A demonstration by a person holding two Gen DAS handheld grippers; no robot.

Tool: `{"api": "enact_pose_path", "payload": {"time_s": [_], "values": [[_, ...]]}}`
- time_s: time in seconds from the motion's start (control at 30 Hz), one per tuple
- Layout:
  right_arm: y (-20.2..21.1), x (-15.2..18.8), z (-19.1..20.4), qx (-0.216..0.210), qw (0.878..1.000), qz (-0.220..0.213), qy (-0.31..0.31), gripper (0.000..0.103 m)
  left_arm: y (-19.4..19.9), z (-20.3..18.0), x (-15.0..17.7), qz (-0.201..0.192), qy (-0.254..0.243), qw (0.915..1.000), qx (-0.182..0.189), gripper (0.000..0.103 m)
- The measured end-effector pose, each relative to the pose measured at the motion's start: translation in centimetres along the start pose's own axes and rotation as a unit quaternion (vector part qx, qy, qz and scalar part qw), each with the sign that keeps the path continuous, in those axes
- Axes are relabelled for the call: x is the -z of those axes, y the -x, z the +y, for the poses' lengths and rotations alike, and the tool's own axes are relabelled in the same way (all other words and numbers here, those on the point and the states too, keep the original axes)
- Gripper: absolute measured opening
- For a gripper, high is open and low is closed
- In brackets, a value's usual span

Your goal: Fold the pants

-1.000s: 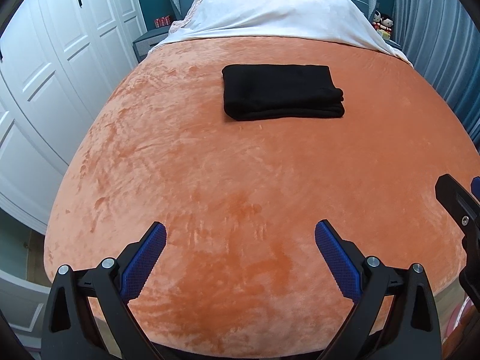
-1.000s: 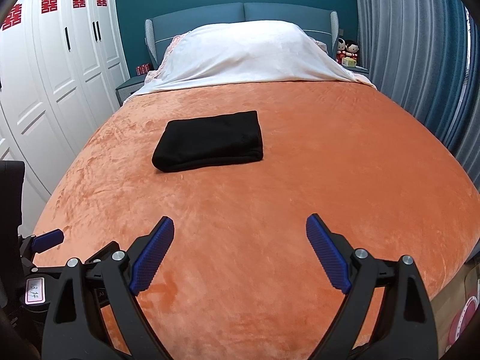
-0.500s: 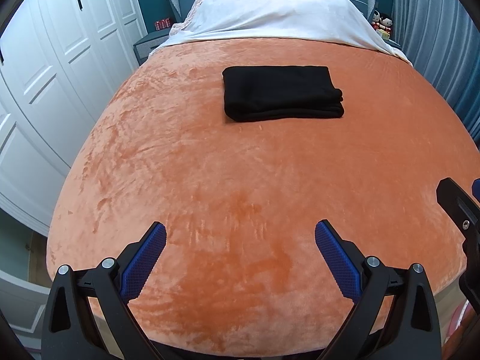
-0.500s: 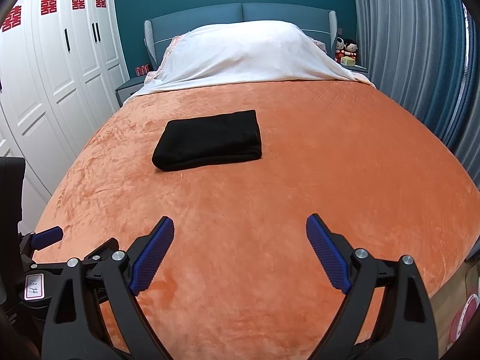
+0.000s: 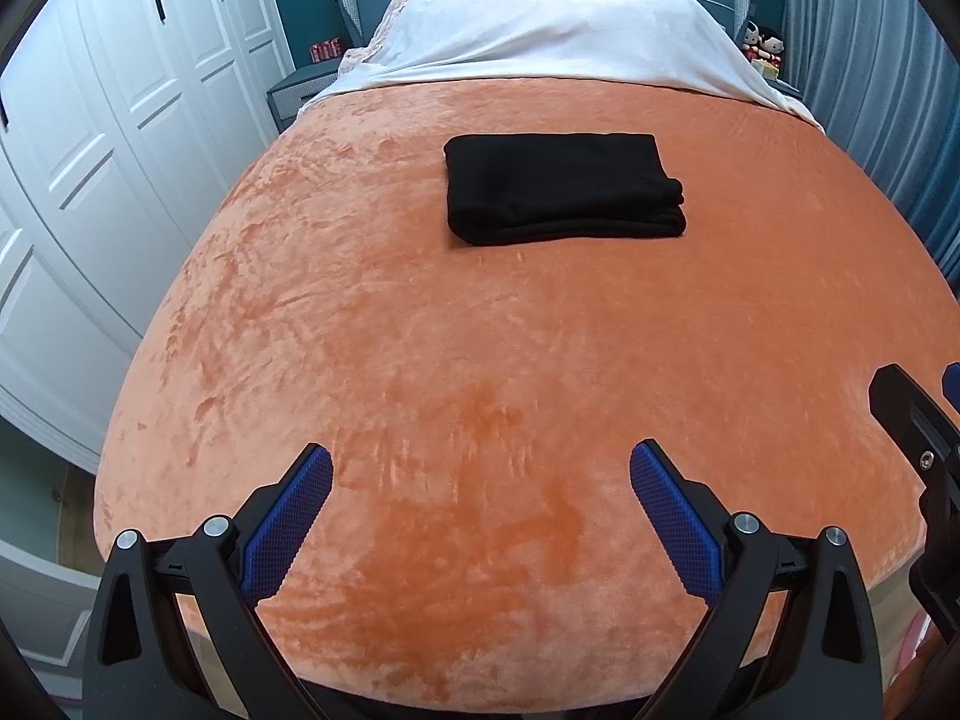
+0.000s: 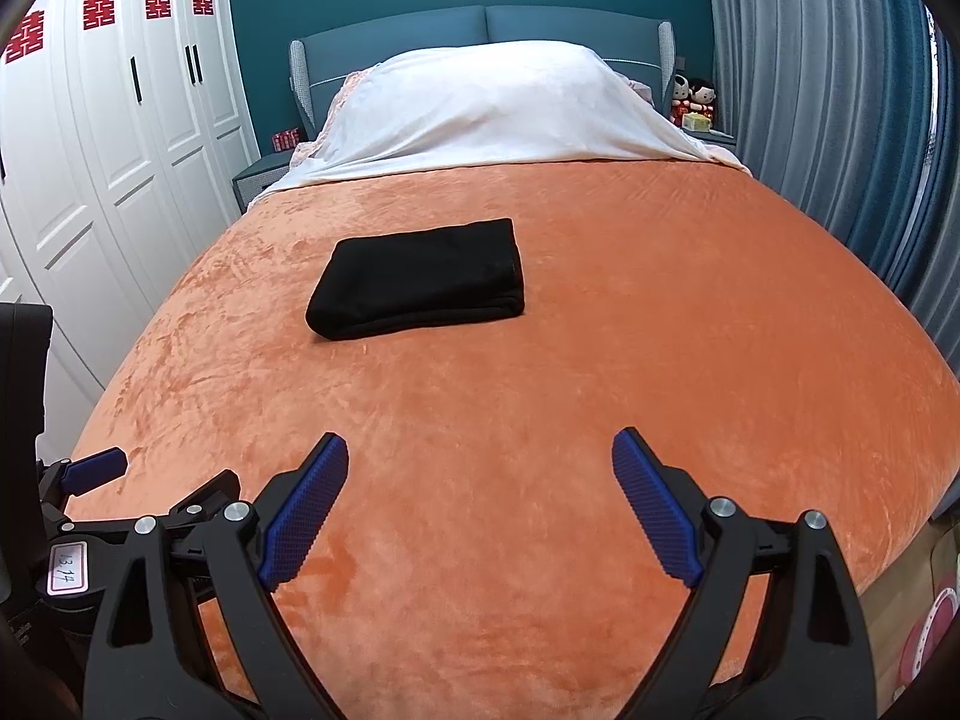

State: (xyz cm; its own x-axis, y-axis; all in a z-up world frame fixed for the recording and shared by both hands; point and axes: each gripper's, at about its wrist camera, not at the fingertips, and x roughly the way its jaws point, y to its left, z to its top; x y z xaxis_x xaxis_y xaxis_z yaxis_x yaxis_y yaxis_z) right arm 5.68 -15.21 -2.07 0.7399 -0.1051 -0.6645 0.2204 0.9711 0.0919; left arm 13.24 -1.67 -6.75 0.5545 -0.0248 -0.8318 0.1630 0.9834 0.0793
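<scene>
Little has moved since the earlier frames: both views sit slightly further back, and the pants [image 5: 561, 187] [image 6: 420, 279] lie where they lay. Folded into a black rectangle, they rest on the orange blanket [image 5: 480, 372] near the middle of the bed, short of the white sheet [image 6: 498, 105]. Left hand-held gripper [image 5: 480, 480] and right hand-held gripper [image 6: 480, 468] both hang released above the near edge, holding nothing, well apart from the pants.
</scene>
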Motion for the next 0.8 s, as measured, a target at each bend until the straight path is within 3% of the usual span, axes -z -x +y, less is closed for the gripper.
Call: {"api": "enact_pose_path", "payload": {"time_s": [0.47,0.8], "values": [[0.19,0.16,0.13,0.001,1.0,0.0,-0.003,0.088,-0.07,0.13,0.1,0.004,-0.005,0.9999,0.014,0.098],[0.2,0.14,-0.1,0.0,1.0,0.0,-0.002,0.088,0.65,-0.38,0.28,-0.02,-0.013,0.9994,0.025,0.098]]}}
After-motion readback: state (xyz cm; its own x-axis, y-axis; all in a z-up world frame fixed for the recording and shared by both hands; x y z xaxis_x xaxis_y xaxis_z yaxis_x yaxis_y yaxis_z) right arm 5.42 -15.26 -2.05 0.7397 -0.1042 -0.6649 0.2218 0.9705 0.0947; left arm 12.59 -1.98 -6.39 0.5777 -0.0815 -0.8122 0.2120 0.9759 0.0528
